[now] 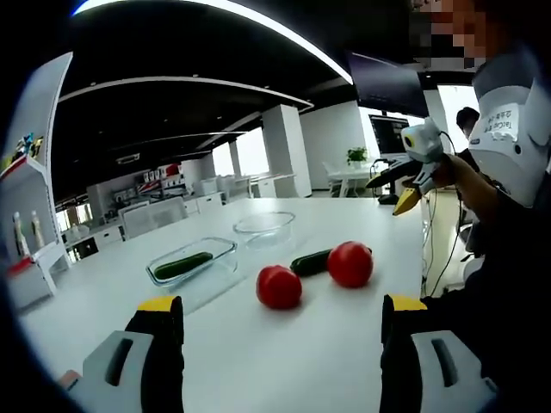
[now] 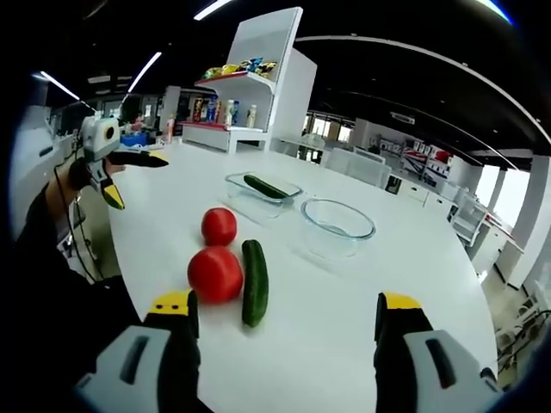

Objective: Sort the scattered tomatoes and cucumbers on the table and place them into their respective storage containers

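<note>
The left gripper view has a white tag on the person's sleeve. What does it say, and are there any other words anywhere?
Tag on the person's sleeve: a few dark lines of print, too small and blurred to read.
Packets on the white shelf: colourful, but their labels are too small to read.
No words on the tomatoes, cucumbers or glass containers.

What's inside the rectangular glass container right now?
One cucumber lies in the rectangular glass container, also visible from the left gripper view. The clear walls show nothing else inside.
</note>
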{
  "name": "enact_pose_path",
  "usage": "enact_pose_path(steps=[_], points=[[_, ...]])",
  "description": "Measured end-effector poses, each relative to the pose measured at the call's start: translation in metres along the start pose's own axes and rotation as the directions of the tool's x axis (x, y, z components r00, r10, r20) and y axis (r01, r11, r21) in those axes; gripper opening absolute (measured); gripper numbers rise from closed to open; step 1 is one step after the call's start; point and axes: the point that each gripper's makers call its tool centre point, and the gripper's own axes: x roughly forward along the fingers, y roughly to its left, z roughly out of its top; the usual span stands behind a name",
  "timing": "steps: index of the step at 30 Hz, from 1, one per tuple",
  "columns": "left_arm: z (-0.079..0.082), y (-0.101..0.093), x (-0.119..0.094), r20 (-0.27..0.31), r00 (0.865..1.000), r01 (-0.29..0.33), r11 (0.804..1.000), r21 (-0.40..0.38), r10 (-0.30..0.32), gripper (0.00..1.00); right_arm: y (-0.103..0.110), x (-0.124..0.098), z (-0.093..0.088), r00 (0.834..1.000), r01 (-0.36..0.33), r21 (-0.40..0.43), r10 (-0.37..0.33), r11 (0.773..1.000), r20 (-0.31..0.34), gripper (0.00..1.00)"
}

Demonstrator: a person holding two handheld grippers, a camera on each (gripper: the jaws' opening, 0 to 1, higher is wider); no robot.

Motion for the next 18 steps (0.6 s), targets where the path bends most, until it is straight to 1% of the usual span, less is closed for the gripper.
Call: enact_pose_path(steps=[5, 11, 13, 14, 16, 18], points=[[-0.001, -0.001, 0.002, -0.002, 1.000, 0.001, 1.000, 0.004, -0.001, 0.95, 0.003, 0.006, 0.011, 1.000, -0.010, -0.003, 0.010, 1.000, 0.021, 0.80], [-0.001, 0.000, 0.001, 0.001, 1.000, 0.005, 1.000, 0.001, -0.005, 0.95, 0.018, 0.016, 0.031, 0.996, -0.057, -0.019, 0.058, 0.998, 0.064, 0.81], [-0.002, 0.001, 0.001, -0.001, 1.000, 0.002, 1.000, 0.007, -0.002, 0.95, 0.029, 0.024, 0.042, 0.991, -0.095, -0.027, 0.097, 0.995, 0.092, 0.81], [-0.002, 0.001, 0.001, -0.001, 1.000, 0.002, 1.000, 0.007, -0.002, 0.95, 0.037, 0.031, 0.049, 0.986, -0.126, -0.038, 0.129, 0.991, 0.110, 0.81], [-0.001, 0.001, 0.001, 0.001, 1.000, 0.004, 1.000, 0.007, -0.004, 0.95, 0.047, 0.041, 0.055, 0.980, -0.155, -0.046, 0.159, 0.987, 0.115, 0.81], [0.000, 0.001, 0.001, 0.004, 1.000, 0.006, 1.000, 0.008, -0.006, 0.95, 0.061, 0.056, 0.064, 0.971, -0.197, -0.051, 0.202, 0.979, 0.131, 0.82]])
